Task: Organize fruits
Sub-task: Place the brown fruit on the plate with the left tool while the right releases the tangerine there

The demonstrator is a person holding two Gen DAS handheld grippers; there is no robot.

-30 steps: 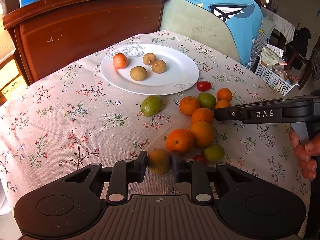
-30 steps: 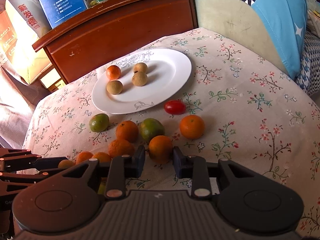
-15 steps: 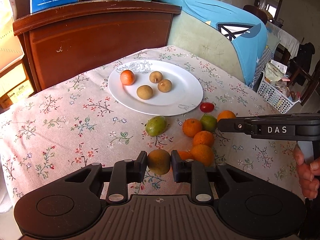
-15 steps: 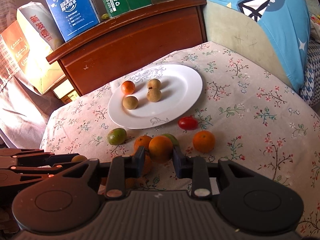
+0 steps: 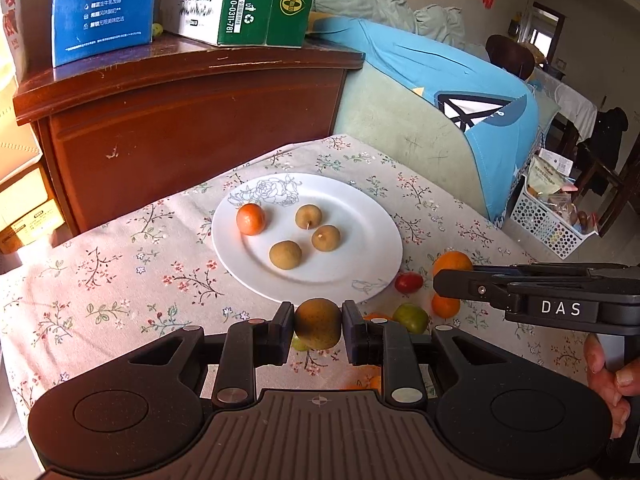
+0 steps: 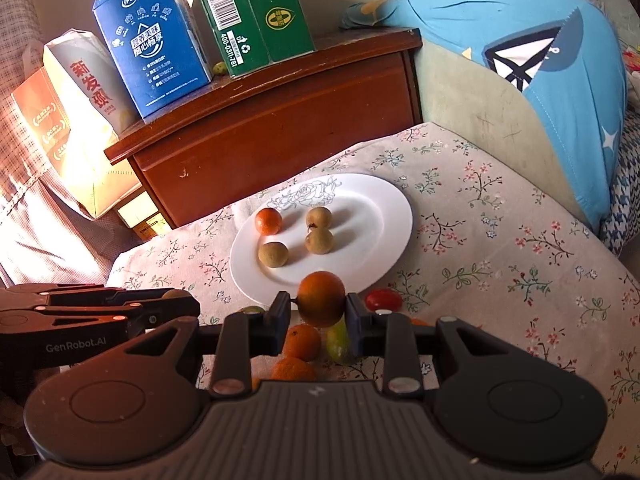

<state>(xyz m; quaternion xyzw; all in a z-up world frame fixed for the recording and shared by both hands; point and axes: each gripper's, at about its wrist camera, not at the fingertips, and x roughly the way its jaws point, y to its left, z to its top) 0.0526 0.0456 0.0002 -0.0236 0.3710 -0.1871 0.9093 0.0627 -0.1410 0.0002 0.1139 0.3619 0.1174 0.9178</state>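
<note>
Behind the plate, green carton "400-0311-781"

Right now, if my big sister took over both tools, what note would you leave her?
Left tool: shut on a brownish-green fruit, held above the cloth.
Right tool: shut on an orange, also off the cloth.
White plate: holds one small orange and three brown fruits.
Left on the tablecloth: a red tomato, green fruits and several oranges near the plate's front edge.
To do, probably: set both held fruits on the plate, then fetch the rest.
</note>
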